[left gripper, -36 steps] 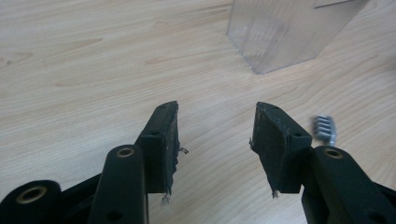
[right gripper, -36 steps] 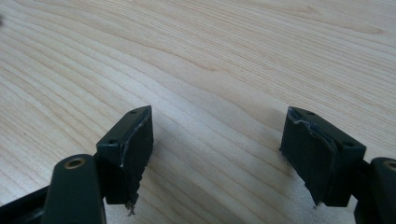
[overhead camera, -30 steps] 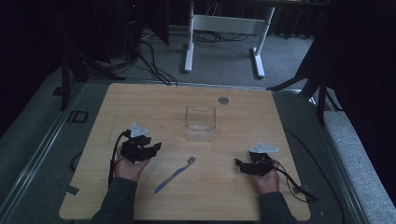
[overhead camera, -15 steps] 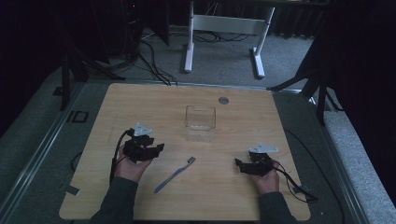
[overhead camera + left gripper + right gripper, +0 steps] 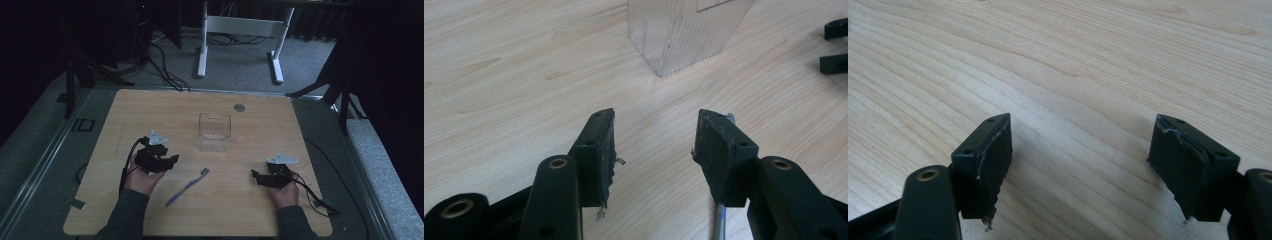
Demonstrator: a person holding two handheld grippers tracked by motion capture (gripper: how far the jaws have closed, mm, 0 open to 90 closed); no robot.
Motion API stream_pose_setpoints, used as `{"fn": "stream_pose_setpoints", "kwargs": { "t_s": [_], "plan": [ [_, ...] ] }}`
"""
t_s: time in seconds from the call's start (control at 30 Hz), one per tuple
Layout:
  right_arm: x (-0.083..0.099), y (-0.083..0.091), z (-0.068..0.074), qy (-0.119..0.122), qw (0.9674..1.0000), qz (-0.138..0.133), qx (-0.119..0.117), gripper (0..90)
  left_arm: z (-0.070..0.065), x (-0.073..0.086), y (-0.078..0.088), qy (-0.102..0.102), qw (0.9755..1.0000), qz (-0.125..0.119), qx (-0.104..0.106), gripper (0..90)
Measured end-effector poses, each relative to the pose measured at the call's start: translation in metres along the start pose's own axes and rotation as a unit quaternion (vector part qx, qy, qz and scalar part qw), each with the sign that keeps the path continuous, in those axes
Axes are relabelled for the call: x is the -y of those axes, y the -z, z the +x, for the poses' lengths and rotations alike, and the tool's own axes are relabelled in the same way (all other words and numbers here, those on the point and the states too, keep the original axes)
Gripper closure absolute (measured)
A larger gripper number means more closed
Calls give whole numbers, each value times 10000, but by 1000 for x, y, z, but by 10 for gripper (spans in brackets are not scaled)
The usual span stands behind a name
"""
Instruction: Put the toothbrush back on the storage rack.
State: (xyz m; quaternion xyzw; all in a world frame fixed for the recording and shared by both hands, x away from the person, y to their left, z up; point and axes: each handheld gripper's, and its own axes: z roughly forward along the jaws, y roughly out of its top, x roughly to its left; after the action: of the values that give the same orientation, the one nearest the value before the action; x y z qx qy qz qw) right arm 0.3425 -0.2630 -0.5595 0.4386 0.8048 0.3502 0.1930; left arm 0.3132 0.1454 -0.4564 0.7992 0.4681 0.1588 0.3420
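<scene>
A blue toothbrush point(image 5: 187, 186) lies slantwise on the wooden table point(image 5: 150, 110), between my two hands. Behind it stands a clear plastic container point(image 5: 215, 131), upright and empty. My left gripper point(image 5: 171, 161) rests left of the brush with its jaws open and nothing between them. In the left gripper view the gripper point(image 5: 654, 135) points at the container point(image 5: 684, 35), and the toothbrush point(image 5: 720, 220) peeks out behind the right jaw. My right gripper point(image 5: 256, 177) sits low on the table to the right of the brush. It is open point(image 5: 1080, 145) over bare wood.
A small grey disc point(image 5: 239, 107) lies near the table's far edge. Cables trail from both grippers off the near side. A white desk frame point(image 5: 240, 30) stands on the floor beyond the table. The other gripper's jaws point(image 5: 836, 45) show at the left gripper view's top right.
My left gripper has crept slightly to the right, toward the toothbrush. The right gripper, the brush and the container have stayed put.
</scene>
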Motion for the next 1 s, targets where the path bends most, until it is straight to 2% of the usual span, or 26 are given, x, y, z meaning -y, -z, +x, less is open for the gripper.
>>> {"fn": "stream_pose_setpoints", "kwargs": {
  "t_s": [0.33, 1.0],
  "plan": [
    [0, 0, 0, -5, 10000, 2, 0, 250, -8, -3, -2, -235, 9993, 275, 28, 512],
    [0, 0, 0, -5, 10000, 3, -2, 250, -22, -3, -13, -448, 9971, 614, 98, 521]
  ]
}}
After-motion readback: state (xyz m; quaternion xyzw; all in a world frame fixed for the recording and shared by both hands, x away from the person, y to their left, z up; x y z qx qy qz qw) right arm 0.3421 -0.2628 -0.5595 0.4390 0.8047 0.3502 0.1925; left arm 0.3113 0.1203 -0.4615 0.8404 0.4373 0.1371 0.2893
